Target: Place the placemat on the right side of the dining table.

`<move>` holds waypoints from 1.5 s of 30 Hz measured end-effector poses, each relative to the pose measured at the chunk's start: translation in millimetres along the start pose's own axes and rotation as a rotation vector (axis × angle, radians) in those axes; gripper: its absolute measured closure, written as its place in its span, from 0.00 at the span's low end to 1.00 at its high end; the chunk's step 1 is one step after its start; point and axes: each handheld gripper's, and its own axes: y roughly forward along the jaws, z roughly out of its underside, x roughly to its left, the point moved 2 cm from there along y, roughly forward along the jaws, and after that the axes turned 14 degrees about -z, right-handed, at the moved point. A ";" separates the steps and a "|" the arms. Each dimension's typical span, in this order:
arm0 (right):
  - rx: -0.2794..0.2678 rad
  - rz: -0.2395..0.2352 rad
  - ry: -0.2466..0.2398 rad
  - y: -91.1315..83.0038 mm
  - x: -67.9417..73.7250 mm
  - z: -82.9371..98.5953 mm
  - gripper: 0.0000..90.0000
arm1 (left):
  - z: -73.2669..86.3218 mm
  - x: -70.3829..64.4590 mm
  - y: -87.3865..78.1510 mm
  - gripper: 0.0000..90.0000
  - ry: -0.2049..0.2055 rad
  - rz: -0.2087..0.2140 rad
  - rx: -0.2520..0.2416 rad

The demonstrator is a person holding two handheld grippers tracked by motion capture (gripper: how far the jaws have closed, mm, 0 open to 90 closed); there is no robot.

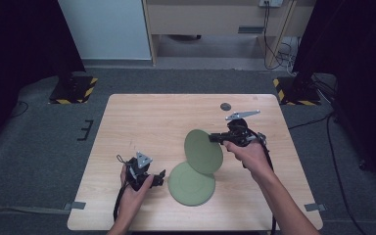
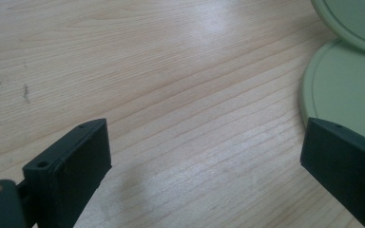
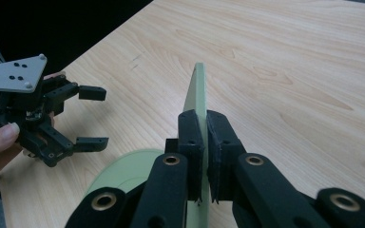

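Observation:
Two pale green round plates are on the wooden table (image 1: 142,117). One plate (image 1: 191,185) lies flat near the front edge. The other plate (image 1: 203,151) stands tilted on its edge, its lower rim over the flat one. My right gripper (image 1: 217,138) is shut on the tilted plate's upper right rim; the right gripper view shows the thin plate edge (image 3: 199,90) pinched between the jaws of that gripper (image 3: 204,128). My left gripper (image 1: 161,177) is open just left of the flat plate, which lies by its right jaw (image 2: 347,90). Bare wood lies between that gripper's jaws (image 2: 204,161).
A small dark disc (image 1: 225,106) lies near the table's far right edge. Two black stands with yellow-black hazard bases (image 1: 73,90) stand on the grey floor beyond the far corners. In the right gripper view the left gripper (image 3: 92,116) hangs open by the table's edge.

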 end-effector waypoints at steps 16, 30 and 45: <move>-0.045 0.052 0.014 -1.6 -6.9 -11.7 0.96 | 0.9 10.6 1.0 0.03 -0.018 -0.023 0.003; -0.078 0.104 0.038 -8.4 -15.1 -21.0 0.96 | 2.0 14.7 3.3 0.03 -0.027 -0.037 0.013; -0.129 0.171 0.062 -18.6 -30.6 -29.8 0.96 | 2.8 21.0 4.6 0.03 -0.039 -0.053 0.021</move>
